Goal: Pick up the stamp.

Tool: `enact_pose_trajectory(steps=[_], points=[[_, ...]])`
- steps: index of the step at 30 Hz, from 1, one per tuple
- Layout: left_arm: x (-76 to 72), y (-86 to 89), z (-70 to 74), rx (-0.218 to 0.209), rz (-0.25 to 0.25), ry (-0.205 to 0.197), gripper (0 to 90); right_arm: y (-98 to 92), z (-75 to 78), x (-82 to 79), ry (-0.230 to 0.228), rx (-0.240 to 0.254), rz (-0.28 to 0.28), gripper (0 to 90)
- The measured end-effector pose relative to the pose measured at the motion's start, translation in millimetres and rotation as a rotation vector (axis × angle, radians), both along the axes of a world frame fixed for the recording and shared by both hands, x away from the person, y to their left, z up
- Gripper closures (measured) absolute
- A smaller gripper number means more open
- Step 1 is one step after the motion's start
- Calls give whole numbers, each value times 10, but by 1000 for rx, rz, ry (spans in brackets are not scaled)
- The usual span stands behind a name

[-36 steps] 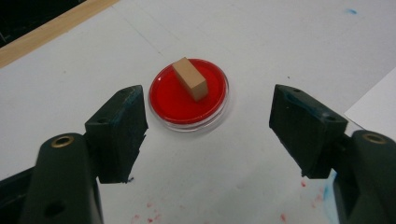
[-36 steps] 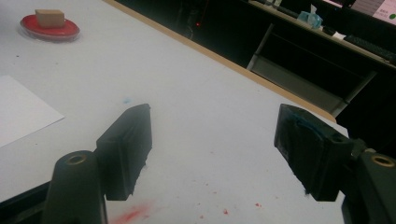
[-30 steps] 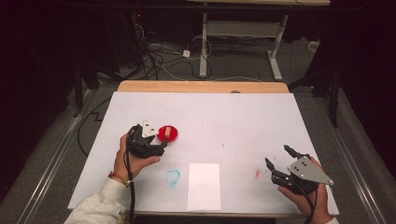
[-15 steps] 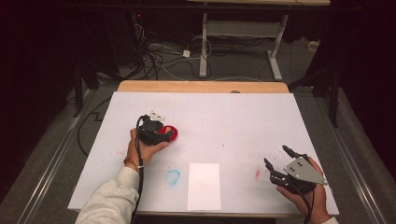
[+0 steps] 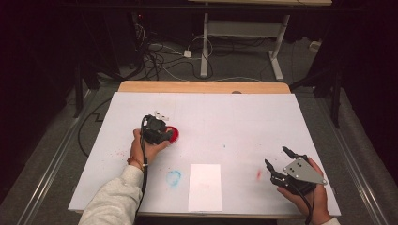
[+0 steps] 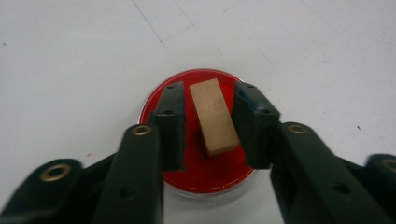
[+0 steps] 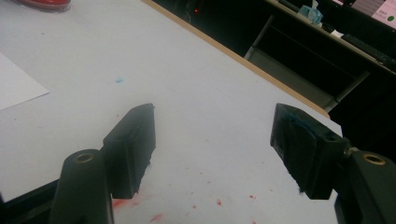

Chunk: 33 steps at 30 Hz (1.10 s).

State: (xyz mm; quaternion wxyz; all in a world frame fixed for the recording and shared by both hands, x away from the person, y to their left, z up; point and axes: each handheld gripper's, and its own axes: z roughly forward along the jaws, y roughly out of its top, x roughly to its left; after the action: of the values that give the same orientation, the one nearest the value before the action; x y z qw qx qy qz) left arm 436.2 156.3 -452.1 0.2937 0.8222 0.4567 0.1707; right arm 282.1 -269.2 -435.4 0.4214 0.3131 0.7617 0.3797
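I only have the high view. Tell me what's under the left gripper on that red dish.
Observer: A small wooden block lies flat on the dish, between the left gripper's jaws.
Operator: Report the grip.
Observer: The jaws have just been closing; a strip of red shows between the left pad and the block, so it is not clamped.
Operator: Give me its alignment.
Observer: The block sits slightly slanted to the jaws.

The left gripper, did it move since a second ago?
Yes. In the high view the left gripper has slid toward the red dish, which stayed put, and now covers part of it. Its jaws have just been closing around the wooden block.
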Motion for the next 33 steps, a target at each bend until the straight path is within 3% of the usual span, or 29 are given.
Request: enact_pose_trajectory(steps=[5,18,21,33], points=[[5,-15,-20,10,-9,18,729,7,-6,4,2,-9,0,315],[0,-45,-5,63,-42,9,735,-1,-4,6,2,-5,7,315],[7,-17,-7,42,-45,11,735,4,-5,27,7,-1,6,315],[-76,97,163,-9,-68,-54,735,2,-7,34,11,1,8,313]])
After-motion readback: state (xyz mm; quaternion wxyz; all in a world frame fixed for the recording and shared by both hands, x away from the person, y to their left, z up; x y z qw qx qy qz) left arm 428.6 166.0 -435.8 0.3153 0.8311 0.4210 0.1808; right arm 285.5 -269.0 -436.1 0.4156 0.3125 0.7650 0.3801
